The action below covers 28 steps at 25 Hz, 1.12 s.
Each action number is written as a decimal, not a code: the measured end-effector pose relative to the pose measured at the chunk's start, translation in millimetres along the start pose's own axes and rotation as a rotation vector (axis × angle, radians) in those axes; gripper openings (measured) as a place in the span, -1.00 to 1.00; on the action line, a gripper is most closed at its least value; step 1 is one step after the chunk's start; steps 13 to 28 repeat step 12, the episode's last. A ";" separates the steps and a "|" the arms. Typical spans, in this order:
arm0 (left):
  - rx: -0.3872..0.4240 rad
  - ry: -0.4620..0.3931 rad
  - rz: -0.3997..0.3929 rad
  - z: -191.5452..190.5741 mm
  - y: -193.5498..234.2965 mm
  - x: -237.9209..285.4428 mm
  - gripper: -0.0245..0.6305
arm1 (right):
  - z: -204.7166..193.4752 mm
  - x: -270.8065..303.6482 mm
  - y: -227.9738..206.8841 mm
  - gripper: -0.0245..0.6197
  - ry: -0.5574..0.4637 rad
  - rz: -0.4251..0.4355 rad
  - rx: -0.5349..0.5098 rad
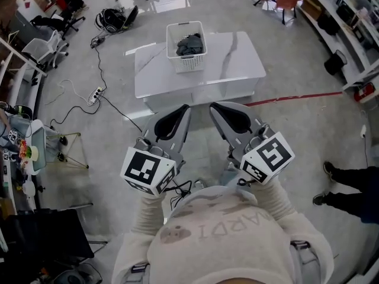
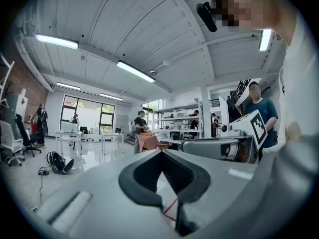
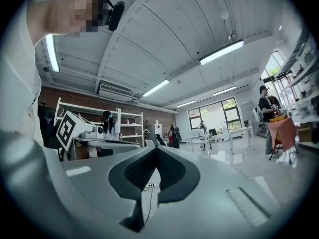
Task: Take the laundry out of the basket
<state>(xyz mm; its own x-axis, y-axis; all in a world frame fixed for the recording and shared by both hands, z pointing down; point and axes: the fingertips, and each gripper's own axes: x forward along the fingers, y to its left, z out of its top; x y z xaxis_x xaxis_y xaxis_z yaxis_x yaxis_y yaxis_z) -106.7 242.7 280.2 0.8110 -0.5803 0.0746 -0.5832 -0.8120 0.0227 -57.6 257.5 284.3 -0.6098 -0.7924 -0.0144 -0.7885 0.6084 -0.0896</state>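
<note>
A white slatted laundry basket [image 1: 186, 61] stands on the far side of a white table [image 1: 231, 64]. Dark grey laundry [image 1: 189, 43] lies bunched inside it. Both grippers are held close to the person's chest, well short of the table and pointing toward it. The left gripper [image 1: 185, 107] is shut, its tips meeting with nothing between them, as the left gripper view [image 2: 160, 153] confirms. The right gripper [image 1: 212, 106] is likewise shut and empty, and the right gripper view [image 3: 156, 148] shows its dark pads touching at the tip. Neither gripper view shows the basket.
A power strip [image 1: 95, 93] with trailing cables lies on the floor left of the table. Office chairs [image 1: 44, 49] and a bag [image 1: 115, 19] sit at the far left. A red floor line [image 1: 296, 97] runs right of the table. A person's legs [image 1: 349, 185] show at right.
</note>
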 end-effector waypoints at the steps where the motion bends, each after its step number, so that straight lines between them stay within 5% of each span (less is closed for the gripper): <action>1: -0.003 -0.003 -0.004 0.3 0.1 -3.9 -0.92 | -0.1 0.3 4.5 -0.84 0.001 -0.003 -0.002; 28: -0.015 -0.034 -0.017 0.2 3.5 -30.0 -0.92 | 0.5 5.7 33.2 -0.84 0.005 0.002 0.000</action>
